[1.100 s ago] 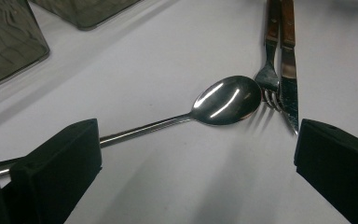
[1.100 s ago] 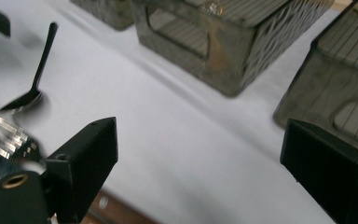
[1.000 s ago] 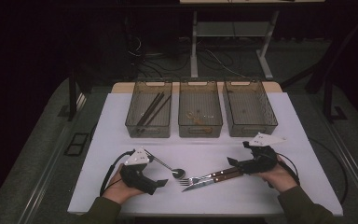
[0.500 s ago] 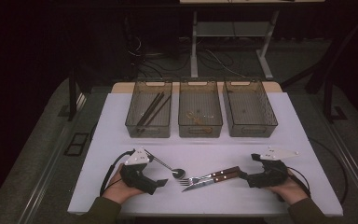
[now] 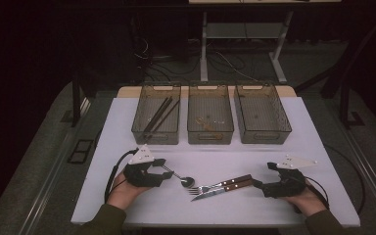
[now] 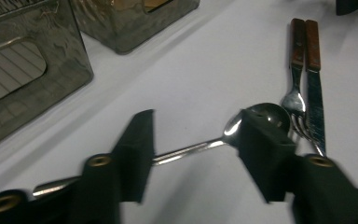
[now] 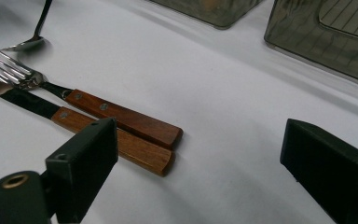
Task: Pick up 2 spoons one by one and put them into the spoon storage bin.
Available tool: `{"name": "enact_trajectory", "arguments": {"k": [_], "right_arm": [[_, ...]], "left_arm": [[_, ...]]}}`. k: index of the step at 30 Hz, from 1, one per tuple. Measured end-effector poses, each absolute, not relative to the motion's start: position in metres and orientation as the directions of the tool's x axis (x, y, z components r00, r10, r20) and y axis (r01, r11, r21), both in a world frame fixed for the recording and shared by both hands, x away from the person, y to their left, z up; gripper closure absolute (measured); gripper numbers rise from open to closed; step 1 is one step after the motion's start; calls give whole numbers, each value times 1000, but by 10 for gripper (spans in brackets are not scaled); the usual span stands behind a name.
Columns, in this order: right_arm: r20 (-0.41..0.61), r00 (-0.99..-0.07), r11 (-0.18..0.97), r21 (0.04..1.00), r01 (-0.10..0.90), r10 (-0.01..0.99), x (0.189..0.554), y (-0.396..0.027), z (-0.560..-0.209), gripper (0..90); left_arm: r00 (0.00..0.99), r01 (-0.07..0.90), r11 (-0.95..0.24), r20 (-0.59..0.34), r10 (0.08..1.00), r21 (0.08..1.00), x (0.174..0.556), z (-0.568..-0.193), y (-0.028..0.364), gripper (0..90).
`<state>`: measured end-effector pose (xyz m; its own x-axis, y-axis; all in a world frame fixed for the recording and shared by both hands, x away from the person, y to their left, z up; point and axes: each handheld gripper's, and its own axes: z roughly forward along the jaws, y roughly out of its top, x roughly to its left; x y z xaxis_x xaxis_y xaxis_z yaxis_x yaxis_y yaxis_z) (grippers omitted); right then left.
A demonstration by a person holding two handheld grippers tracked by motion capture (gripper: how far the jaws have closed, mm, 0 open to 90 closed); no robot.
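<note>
- Left gripper [image 5: 162,170], at the table's 7 o'clock: its jaws have just been closing around the spoon [image 6: 242,128]; the handle runs between them, and contact is unclear.
- Spoon bowl lies at 3 o'clock of that gripper, touching the fork [image 5: 215,186] tines. Judged light, stiff, slick steel; best pinched mid-handle.
- Fork and knife [image 5: 223,190] lie side by side at centre front.
- Right gripper [image 5: 260,184], at 5 o'clock: jaws wide, empty, just off the wooden handles.
</note>
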<state>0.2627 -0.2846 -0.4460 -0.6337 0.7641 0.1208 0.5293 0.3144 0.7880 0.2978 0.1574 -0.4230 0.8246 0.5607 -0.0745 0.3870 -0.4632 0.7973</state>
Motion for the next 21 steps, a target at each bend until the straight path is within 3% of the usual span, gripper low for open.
{"name": "enact_trajectory", "arguments": {"k": [2, 9, 21], "right_arm": [[123, -632, 311, 788, 531, 765, 263, -285, -446, 107], [122, -623, 307, 788, 534, 773, 264, -286, -446, 107], [117, -620, 310, 785, 536, 776, 263, -287, -446, 107]], "left_arm": [[831, 393, -480, -79, 551, 784, 305, -424, 154, 630], [846, 431, -535, -120, 519, 726, 327, -437, 142, 899], [856, 433, -593, -102, 507, 679, 329, -445, 137, 900]]}}
